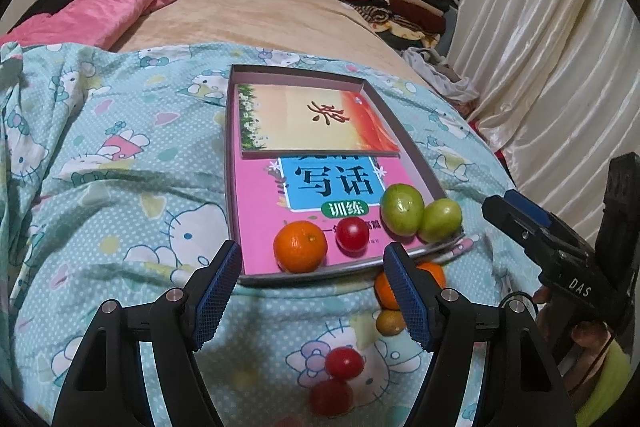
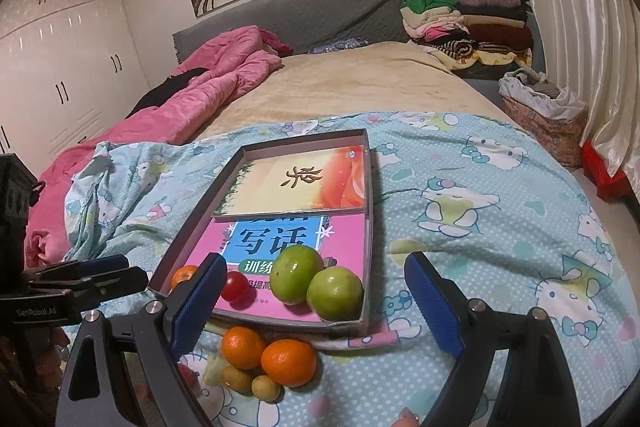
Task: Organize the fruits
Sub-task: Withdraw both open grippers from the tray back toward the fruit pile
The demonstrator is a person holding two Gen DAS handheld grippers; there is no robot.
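Note:
A shallow grey tray (image 1: 229,155) lined with books lies on the blue cartoon-print quilt. At its near end sit an orange (image 1: 300,246), a red tomato (image 1: 352,234) and two green fruits (image 1: 401,209) (image 1: 440,219). My left gripper (image 1: 314,291) hovers open just before the tray's near rim, nothing between its pads. Loose on the quilt are an orange (image 1: 434,273) half hidden by a finger, a small yellowish fruit (image 1: 390,322) and two tomatoes (image 1: 344,363). My right gripper (image 2: 318,301) stands open and empty over two loose oranges (image 2: 243,347) (image 2: 289,361) and small yellowish fruits (image 2: 237,379), facing the green fruits (image 2: 296,275).
The tray (image 2: 371,219) holds a pink book and a picture-covered one at its far end. A pink duvet (image 2: 224,75) lies at the back left and folded clothes (image 2: 460,23) are piled at the back right. Curtains (image 2: 580,27) hang along the right side.

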